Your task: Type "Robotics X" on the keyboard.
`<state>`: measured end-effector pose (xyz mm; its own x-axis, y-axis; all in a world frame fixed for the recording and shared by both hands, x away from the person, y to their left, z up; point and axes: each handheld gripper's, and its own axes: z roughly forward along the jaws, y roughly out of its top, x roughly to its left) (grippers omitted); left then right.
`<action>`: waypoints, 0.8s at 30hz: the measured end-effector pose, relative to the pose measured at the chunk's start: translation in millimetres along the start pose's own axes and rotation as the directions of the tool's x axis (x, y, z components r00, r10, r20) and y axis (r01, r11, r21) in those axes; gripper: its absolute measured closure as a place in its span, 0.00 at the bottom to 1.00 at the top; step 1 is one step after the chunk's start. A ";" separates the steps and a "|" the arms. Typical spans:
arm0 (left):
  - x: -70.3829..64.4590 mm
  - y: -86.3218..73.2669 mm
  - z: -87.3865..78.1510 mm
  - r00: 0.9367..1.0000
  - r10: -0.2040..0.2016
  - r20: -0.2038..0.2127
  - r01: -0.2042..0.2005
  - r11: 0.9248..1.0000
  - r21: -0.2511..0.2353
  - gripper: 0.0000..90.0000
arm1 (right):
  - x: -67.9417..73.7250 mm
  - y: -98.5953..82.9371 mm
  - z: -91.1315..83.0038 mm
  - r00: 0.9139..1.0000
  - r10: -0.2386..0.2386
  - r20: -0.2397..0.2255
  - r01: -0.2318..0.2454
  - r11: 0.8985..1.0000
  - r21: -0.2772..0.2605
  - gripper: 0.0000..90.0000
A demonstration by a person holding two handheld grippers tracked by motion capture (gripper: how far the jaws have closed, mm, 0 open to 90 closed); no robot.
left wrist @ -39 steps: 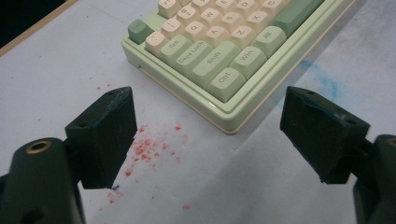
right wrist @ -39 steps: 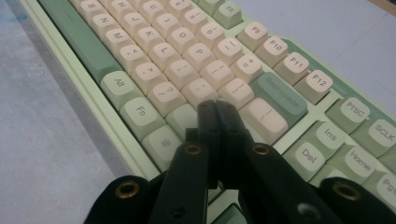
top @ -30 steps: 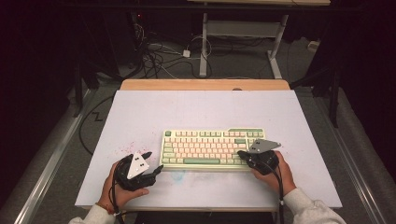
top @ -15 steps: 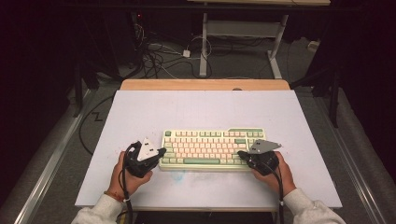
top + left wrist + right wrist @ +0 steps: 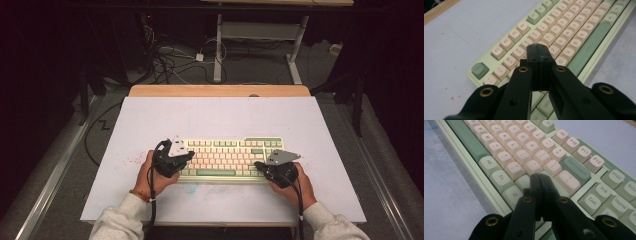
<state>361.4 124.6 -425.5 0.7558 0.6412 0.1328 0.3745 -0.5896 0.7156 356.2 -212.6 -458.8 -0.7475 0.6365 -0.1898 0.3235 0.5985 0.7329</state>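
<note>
The keyboard [image 5: 227, 159] lies near the table's [image 5: 220, 115] 6 o'clock edge. Both grippers — left gripper [image 5: 539, 53], right gripper [image 5: 539, 180] — have jaws pressed together, empty, probably to poke single keys like fingertips.

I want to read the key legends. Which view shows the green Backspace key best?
The right gripper view: the green Backspace key lies close and its legend reads clearly beyond the shut right gripper. The high view shows the whole cream and green keyboard, legends too small. The left gripper view shows the keyboard's other end.
</note>
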 end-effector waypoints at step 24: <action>-4.0 22.9 55.2 1.000 0.014 0.019 -0.015 0.994 0.104 0.97 | 2.2 0.2 -0.4 1.000 -0.013 0.012 0.013 1.000 0.003 1.00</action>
<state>396.6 81.4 -447.5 0.7709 0.6237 0.1294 0.4165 -0.6473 0.6384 354.4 -211.3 -458.8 -0.7448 0.6344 -0.2070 0.3157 0.6082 0.7283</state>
